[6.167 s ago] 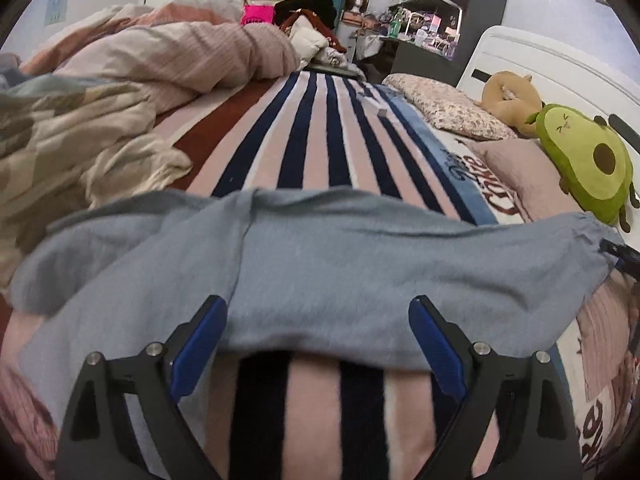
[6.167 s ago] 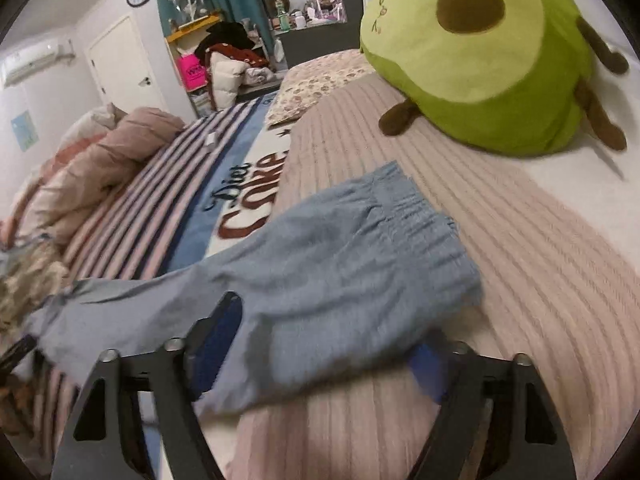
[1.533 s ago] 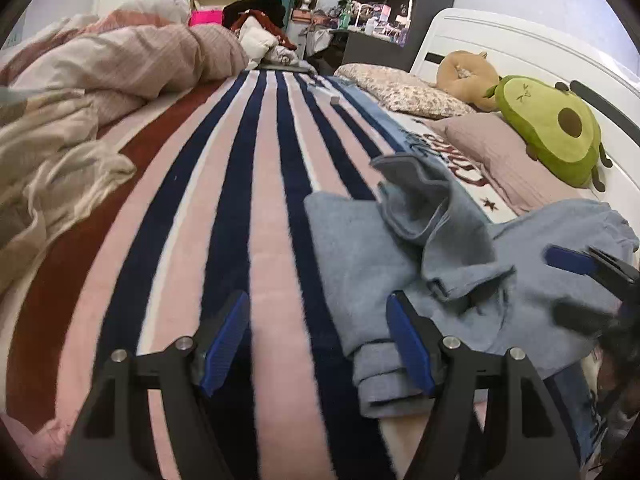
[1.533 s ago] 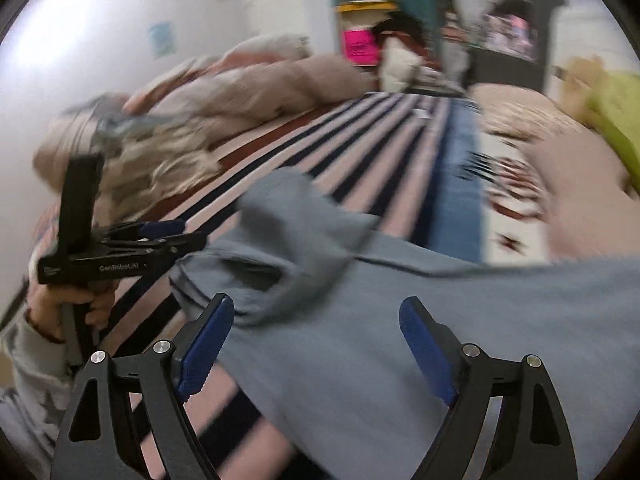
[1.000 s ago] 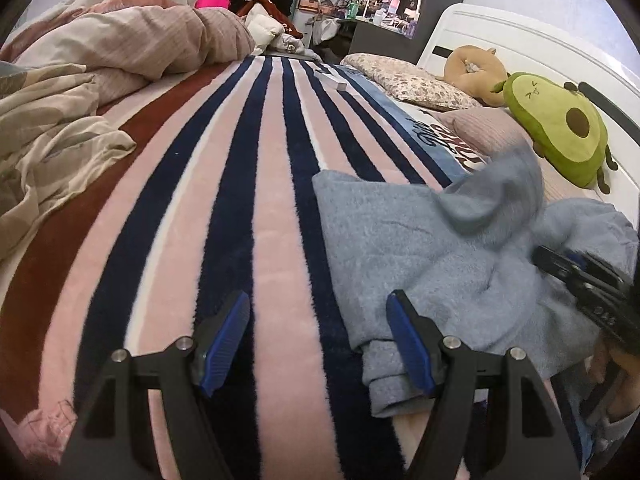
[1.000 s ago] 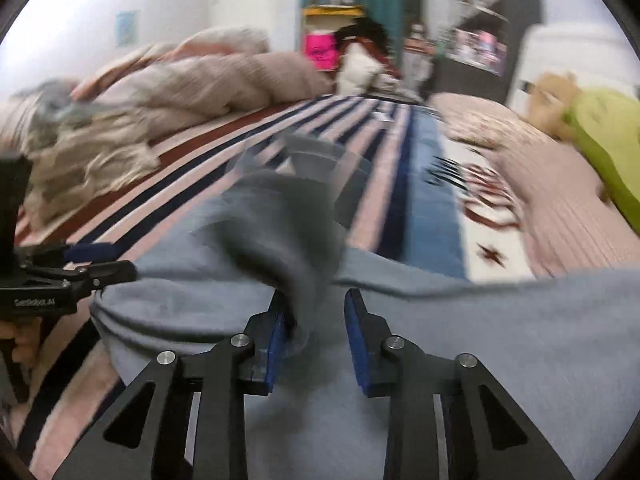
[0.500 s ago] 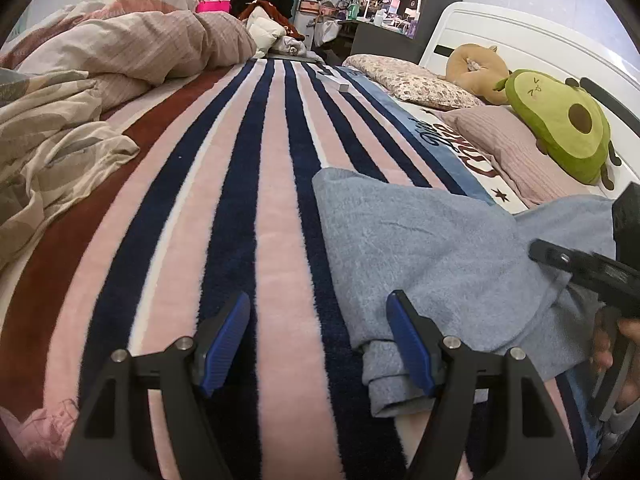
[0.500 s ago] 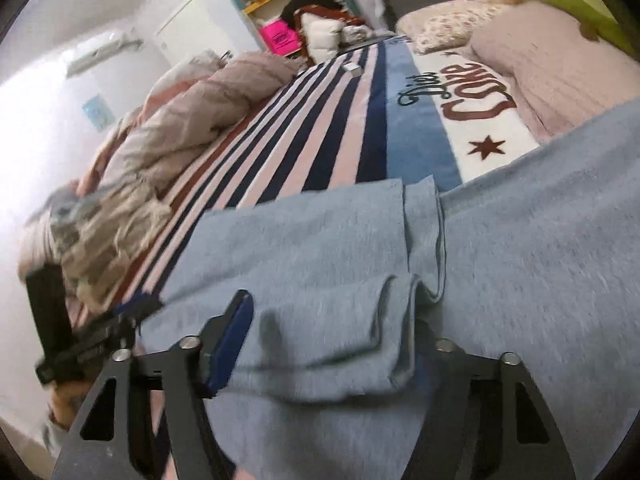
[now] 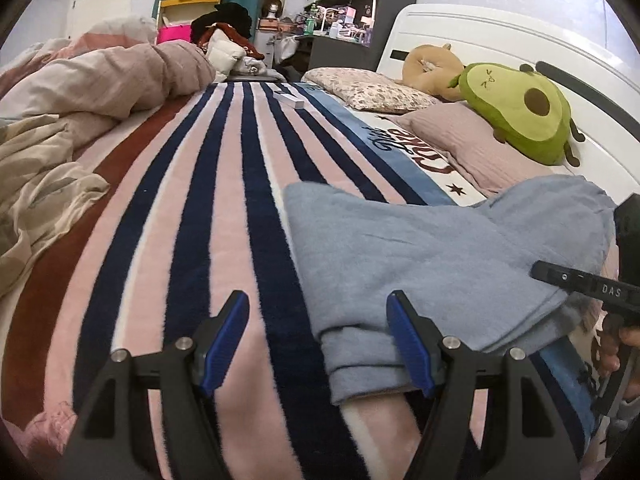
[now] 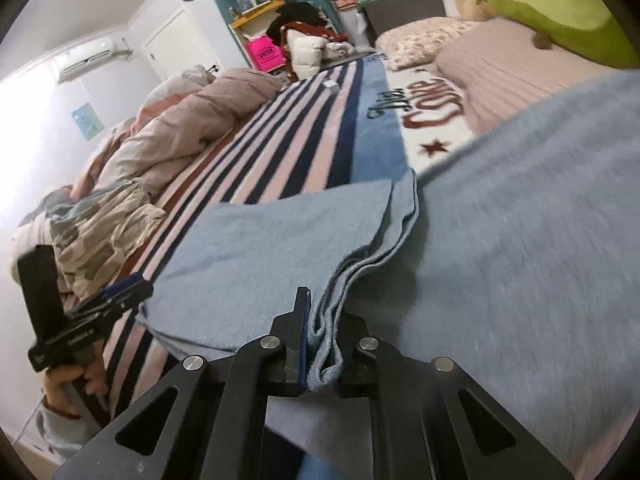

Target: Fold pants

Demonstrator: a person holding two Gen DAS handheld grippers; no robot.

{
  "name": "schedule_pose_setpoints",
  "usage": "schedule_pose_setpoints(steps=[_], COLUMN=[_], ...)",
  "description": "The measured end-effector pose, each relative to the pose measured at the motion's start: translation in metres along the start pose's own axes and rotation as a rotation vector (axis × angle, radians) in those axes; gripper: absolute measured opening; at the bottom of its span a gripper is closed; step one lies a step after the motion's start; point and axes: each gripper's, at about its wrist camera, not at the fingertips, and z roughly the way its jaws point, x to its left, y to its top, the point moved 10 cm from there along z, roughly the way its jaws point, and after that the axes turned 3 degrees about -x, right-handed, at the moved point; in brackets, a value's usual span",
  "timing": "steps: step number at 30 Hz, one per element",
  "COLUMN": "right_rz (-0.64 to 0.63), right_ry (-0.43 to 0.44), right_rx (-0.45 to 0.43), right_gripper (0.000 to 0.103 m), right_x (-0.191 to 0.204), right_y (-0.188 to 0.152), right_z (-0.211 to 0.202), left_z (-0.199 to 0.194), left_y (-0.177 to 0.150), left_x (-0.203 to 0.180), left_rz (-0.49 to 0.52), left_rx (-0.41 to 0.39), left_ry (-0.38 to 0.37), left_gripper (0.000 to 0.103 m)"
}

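Pants [image 10: 280,248] are lying folded across the striped blanket [image 9: 192,184], filling the lower right of both views (grey-blue fabric). Right gripper [image 10: 320,344] is pinching their stacked edges, its jaws having just closed on them. Left gripper [image 9: 320,340] is hanging released, jaws apart, at their lower corner

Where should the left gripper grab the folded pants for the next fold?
Probably the near folded corner of the pants, beside the left gripper. The stacked layers end there in a free edge lying on the striped blanket. Come in low from the blanket side. The right gripper already pinches the opposite stacked edge.
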Motion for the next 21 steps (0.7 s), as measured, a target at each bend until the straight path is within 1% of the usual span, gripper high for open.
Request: schedule_pose_setpoints(steps=[3, 7, 11, 12, 13, 14, 16, 17, 18, 19, 21], right_rz=[-0.032, -0.036, -0.080, -0.093, -0.099, -0.100, -0.072, -0.061, -0.056, -0.059, -0.067], right_ry=[-0.055, -0.092, -0.169, -0.190, -0.193, -0.189, -0.177, -0.168, -0.174, -0.189, -0.217], right_rx=[-0.035, -0.034, -0.095, -0.097, -0.085, -0.050, -0.004, -0.013, -0.041, -0.078, -0.148], right_gripper=[0.002, 0.002, 0.003, 0.003, 0.003, 0.003, 0.008, 0.011, 0.022, 0.036, 0.047], right_x=[-0.007, -0.020, -0.030, -0.033, -0.035, -0.038, -0.046, -0.048, -0.051, -0.054, -0.063], right_y=[0.000, 0.003, 0.015, 0.015, 0.013, 0.007, 0.001, 0.003, 0.008, 0.015, 0.030], right_z=[-0.012, -0.013, -0.029, -0.032, -0.031, -0.027, -0.023, -0.027, -0.037, -0.050, -0.082], left_z=[0.001, 0.005, 0.005, 0.006, 0.007, 0.007, 0.004, 0.001, -0.002, -0.006, -0.012], left_y=[-0.001, -0.004, -0.005, -0.006, -0.006, -0.006, -0.002, 0.001, 0.006, 0.010, 0.021], left_x=[-0.003, -0.006, -0.009, -0.009, -0.009, -0.010, -0.011, -0.012, -0.015, -0.018, -0.026], left_rz=[0.003, -0.018, -0.021, -0.017, -0.014, -0.010, 0.008, 0.015, 0.024, 0.032, 0.038], left_rx=[0.007, 0.023, 0.029, 0.033, 0.035, 0.037, 0.023, 0.012, -0.004, -0.018, -0.047], left_ry=[-0.014, -0.055, -0.071, -0.066, -0.059, -0.052, -0.028, -0.018, -0.007, 0.001, 0.013], left_gripper=[0.067, 0.067, 0.067, 0.067, 0.067, 0.067, 0.067, 0.067, 0.068, 0.068, 0.068])
